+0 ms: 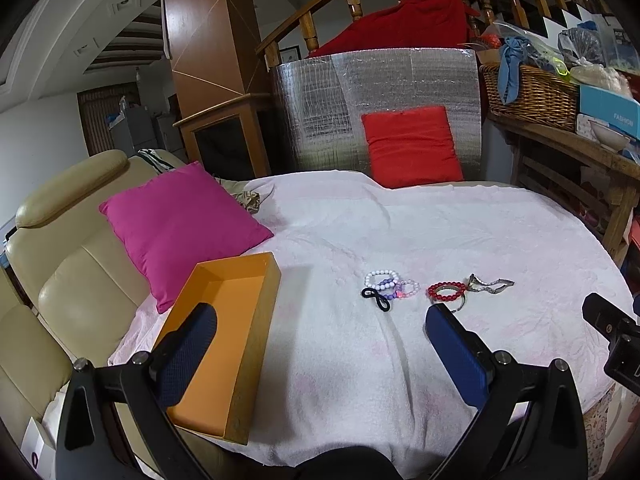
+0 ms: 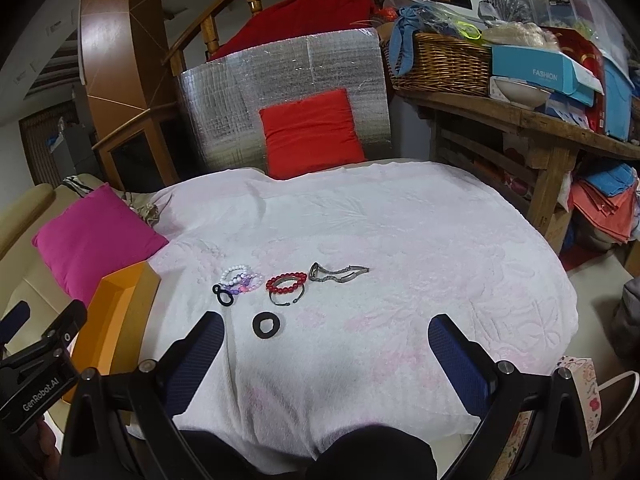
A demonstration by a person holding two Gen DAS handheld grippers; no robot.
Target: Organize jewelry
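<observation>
White cloth (image 2: 400,240) lies bare around jewelry (image 2: 280,284).

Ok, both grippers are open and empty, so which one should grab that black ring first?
Probably the right gripper. The black ring lies on the white cloth just ahead of its open fingers. The left gripper sits nearer the orange box, so it would have to cross over.
</observation>
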